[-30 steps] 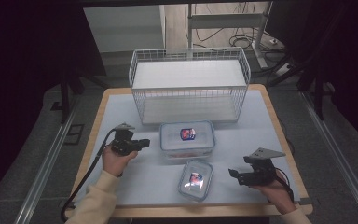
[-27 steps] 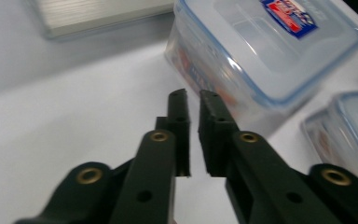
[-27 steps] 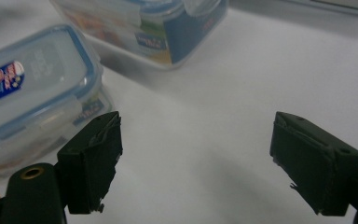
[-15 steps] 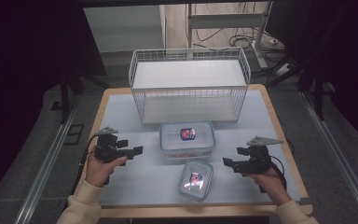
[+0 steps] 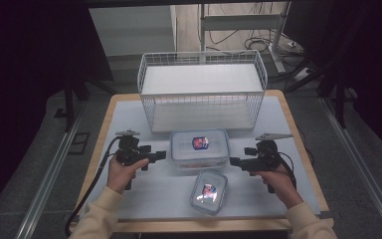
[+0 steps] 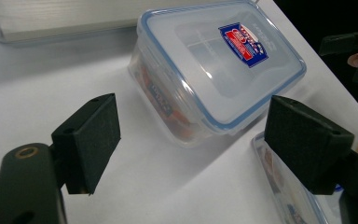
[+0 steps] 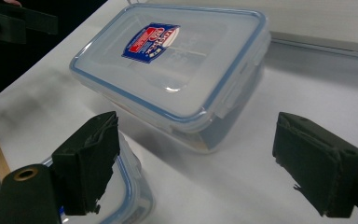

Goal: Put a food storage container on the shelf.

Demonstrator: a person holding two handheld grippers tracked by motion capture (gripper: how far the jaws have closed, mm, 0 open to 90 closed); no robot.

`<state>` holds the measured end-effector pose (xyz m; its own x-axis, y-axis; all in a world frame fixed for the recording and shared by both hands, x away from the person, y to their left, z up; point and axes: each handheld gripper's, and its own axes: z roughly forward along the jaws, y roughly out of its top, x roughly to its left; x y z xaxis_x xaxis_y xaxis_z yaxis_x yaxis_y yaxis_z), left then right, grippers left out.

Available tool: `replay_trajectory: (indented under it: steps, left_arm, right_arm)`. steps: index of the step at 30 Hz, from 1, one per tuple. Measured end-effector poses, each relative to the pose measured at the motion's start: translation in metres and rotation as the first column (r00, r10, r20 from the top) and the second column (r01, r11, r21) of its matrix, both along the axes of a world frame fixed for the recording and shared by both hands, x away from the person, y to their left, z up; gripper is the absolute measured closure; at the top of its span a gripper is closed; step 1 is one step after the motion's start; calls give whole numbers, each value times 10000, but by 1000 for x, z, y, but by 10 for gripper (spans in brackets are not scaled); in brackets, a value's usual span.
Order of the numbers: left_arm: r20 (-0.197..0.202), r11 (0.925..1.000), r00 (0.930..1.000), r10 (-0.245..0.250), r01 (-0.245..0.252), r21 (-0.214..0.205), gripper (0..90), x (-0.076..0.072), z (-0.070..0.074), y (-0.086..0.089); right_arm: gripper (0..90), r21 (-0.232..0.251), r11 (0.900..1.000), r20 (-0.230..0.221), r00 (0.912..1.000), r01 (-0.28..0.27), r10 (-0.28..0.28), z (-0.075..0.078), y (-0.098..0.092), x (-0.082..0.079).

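A large clear box [image 5: 199,147] with a blue-rimmed lid and a red-and-blue label stands in the middle of the table, in front of the wire basket. A smaller box of the same kind [image 5: 209,191] lies nearer the front edge. My left gripper [image 5: 162,155] sits left of the large box and points at its side [image 6: 214,60]. Its jaws have just been opening, and its pads [image 6: 91,140] stand wide apart with nothing between them. My right gripper [image 5: 233,161] faces the box [image 7: 168,60] from the right, open and empty, with the small box [image 7: 128,186] by its left pad.
A white wire basket [image 5: 202,89] with a shelf on top stands at the back of the white mat [image 5: 129,119]. A dark floor and rails flank the table on both sides. Cables trail from both grippers toward the front.
My right hand has moved from the front right corner up and inward to the large box's right side. My left hand drew back leftward, then returned beside the box.
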<state>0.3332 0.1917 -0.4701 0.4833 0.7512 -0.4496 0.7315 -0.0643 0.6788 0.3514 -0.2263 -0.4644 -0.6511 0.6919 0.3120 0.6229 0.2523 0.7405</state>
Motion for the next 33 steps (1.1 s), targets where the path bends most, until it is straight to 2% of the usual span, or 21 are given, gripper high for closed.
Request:
replay_trajectory:
  steps: [3,4,5,6,7,11,14,18,20,24,26,33]
  left_arm:
    - [-21,9999,10000,-32,32,-110,179,2,0,-2]
    - [-144,9993,9998,-123,118,-352,179,6,-1,-3]
    - [-144,9993,9998,-123,118,-352,178,6,-1,-3]
    - [-208,9992,9997,-94,86,-394,178,9,-2,-5]
    - [-433,9983,9990,-98,73,-578,179,15,-7,-6]
    - [-597,9987,9982,-94,64,-499,180,23,-12,-13]
    - [-878,9974,9957,-303,245,-670,182,35,-19,-24]
    - [-952,9972,9942,-509,453,-601,180,42,-25,-33]
    - [-1147,9958,9913,-639,558,-720,180,47,-31,-39]
    - [-1321,9956,9885,-730,644,-682,189,50,-36,-40]
    - [-1438,9941,9860,-840,730,-805,195,52,-38,-40]
    - [-1561,9918,9838,-877,717,-1054,240,53,-41,-37]
  right_arm:
    - [138,-27,9999,-49,9999,-106,106,0,6,4]
    - [137,-28,9999,-62,9999,-147,147,0,8,5]
    - [137,-51,9998,-75,9998,-184,184,0,9,6]
    - [137,-51,9998,-75,9998,-184,184,0,9,6]
    - [137,-15,9998,-81,9998,-198,198,-1,13,9]
    - [137,81,9996,-156,9995,-265,266,-3,17,14]
    - [137,73,9995,-179,9993,-316,317,-5,20,17]
    - [137,76,9995,-97,9994,-317,317,-5,18,18]
    - [137,118,9995,-50,9995,-300,301,-4,17,18]
    - [137,153,9995,-5,9997,-260,260,-3,15,17]
    - [137,169,9996,38,9997,-242,242,-2,13,18]
    - [138,226,9996,-7,9999,-150,150,-3,10,21]
